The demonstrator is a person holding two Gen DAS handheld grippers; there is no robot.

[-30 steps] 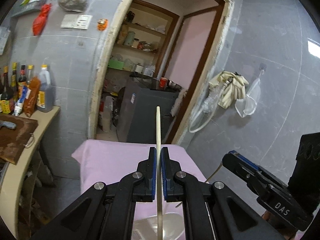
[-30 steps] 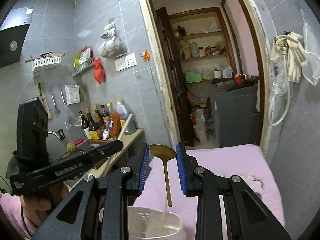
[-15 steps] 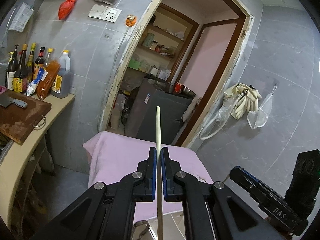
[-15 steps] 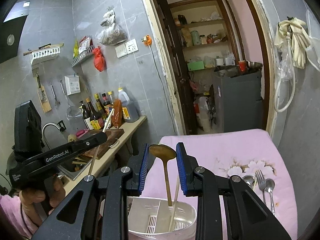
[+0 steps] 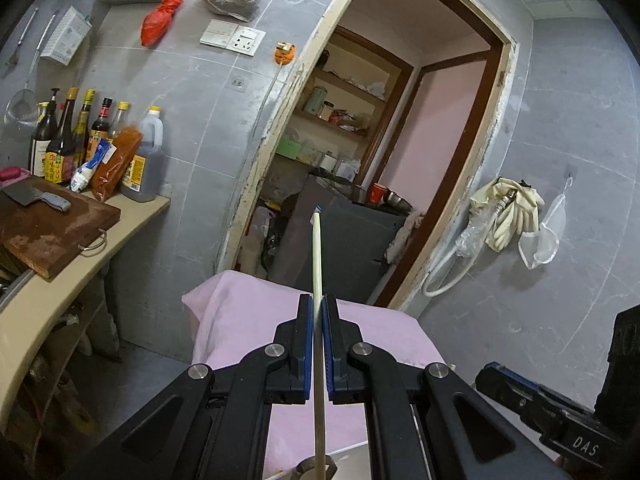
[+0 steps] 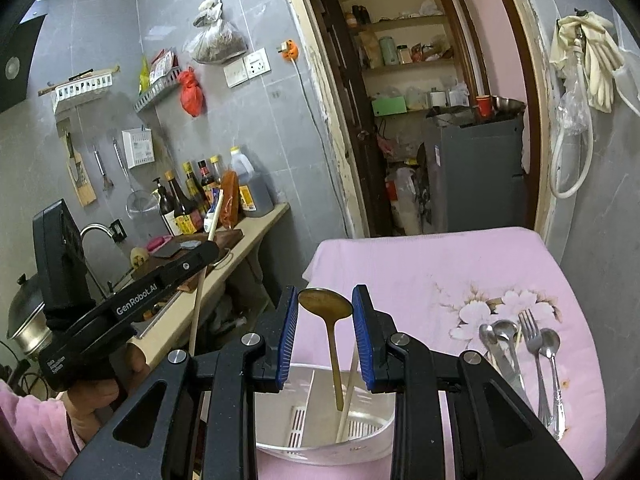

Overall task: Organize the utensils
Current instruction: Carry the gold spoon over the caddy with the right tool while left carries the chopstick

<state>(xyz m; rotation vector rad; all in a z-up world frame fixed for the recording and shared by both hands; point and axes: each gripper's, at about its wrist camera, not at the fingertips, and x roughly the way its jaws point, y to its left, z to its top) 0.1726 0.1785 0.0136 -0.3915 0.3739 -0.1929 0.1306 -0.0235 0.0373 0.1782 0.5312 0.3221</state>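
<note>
Both grippers have come down since the earlier frames, and the white holder (image 6: 324, 412) now fills more of the right wrist view, with the far edge of the pink cloth (image 6: 440, 264) fully visible. In the left gripper (image 5: 317, 344), the jaws are clenched on a pale chopstick (image 5: 317, 264), which stands nearly upright with its lower end passing out of the bottom of the frame. In the right gripper (image 6: 325, 336), the jaws grasp a brass-coloured spoon (image 6: 325, 305) by its bowl, handle hanging down into the holder. Risk: the grip on the curved bowl is likely weak, so the spoon may swing or slip and land outside the intended compartment. Risk: the two grippers are close together, so the chopstick's lower end may strike the holder's rim or the other gripper on descent. The holder has a central divider; one pale chopstick already leans in it, just beside the spoon handle. Which compartment each occupies cannot be told. Loose spoons and a fork (image 6: 532, 336) lie on the cloth to the right.
</note>
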